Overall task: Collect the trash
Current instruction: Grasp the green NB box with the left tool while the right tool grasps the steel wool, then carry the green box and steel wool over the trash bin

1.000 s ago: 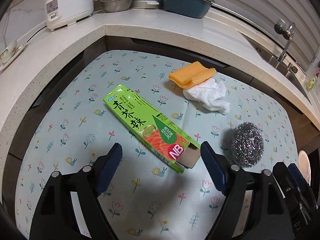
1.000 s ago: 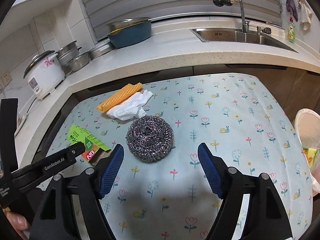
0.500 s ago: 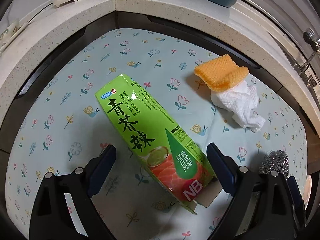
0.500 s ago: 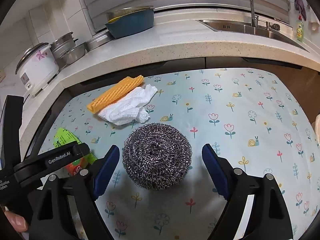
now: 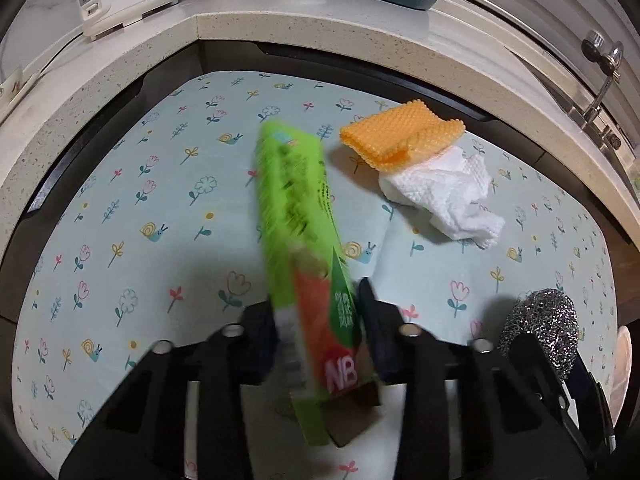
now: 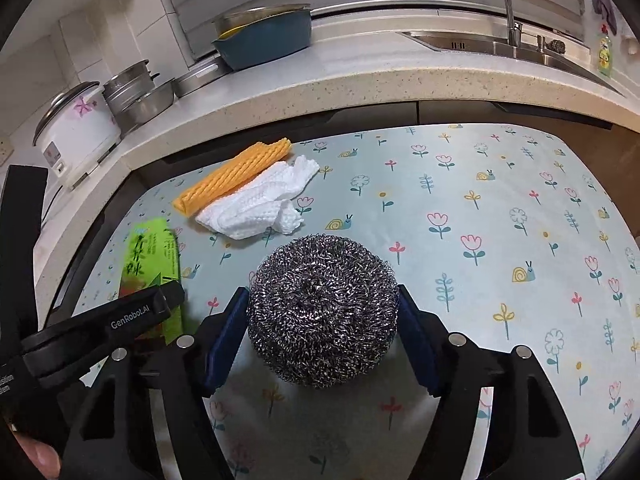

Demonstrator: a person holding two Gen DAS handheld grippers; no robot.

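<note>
The green carton (image 5: 304, 240) stood on edge between my left fingers (image 5: 260, 332), which gripped it near its red end, its length pointing away over the flowered counter (image 5: 132, 216). The steel scrubber (image 6: 322, 308) sat on that counter between my right fingers (image 6: 222, 344), both pads pressed against its sides. Beyond them lay an orange cloth (image 5: 400, 134) touching a crumpled white paper towel (image 5: 444, 196).

Both wrist views look down close over the floral table (image 5: 120, 220), sharing the steel scourer (image 6: 322, 308).
</note>
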